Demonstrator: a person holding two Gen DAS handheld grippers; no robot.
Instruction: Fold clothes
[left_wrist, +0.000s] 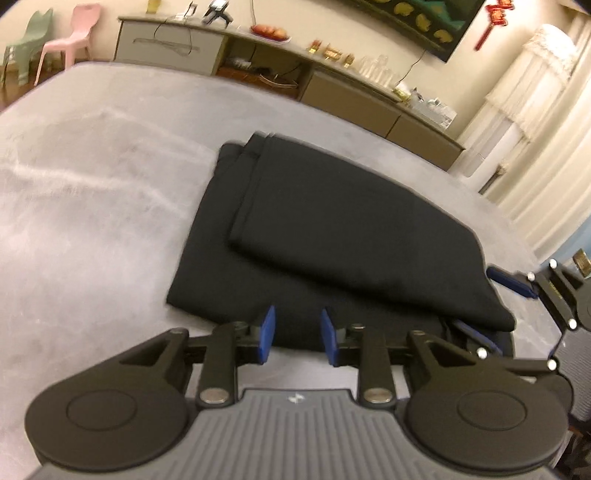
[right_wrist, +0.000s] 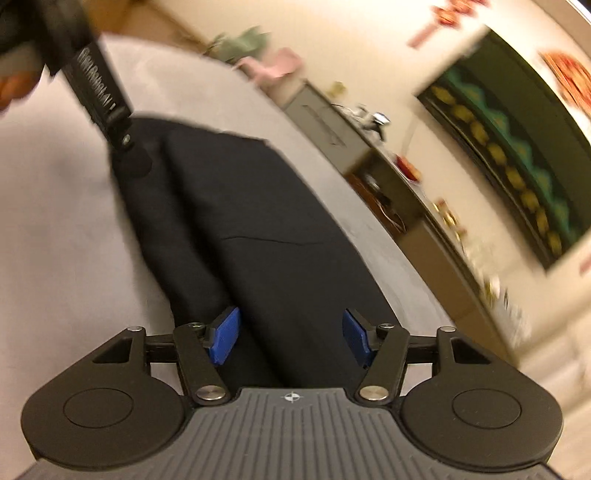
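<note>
A black garment (left_wrist: 314, 236) lies folded in layers on the grey surface (left_wrist: 92, 192). My left gripper (left_wrist: 297, 334) is open and empty, its blue pads (left_wrist: 267, 332) just above the garment's near edge. The right gripper (left_wrist: 491, 306) shows at the garment's right end in the left wrist view, open, with one blue pad above the cloth edge and one under it. In the right wrist view the right gripper (right_wrist: 291, 338) is open with the garment (right_wrist: 258, 221) between its blue pads (right_wrist: 225, 334). Part of the left gripper's body (right_wrist: 99, 96) shows at upper left there.
A long sideboard (left_wrist: 258, 74) with small items stands along the far wall. A pink chair (left_wrist: 74, 37) and a green chair (left_wrist: 26, 40) stand at the far left. White curtains (left_wrist: 535, 129) hang at the right. A dark framed picture (right_wrist: 517, 155) hangs on the wall.
</note>
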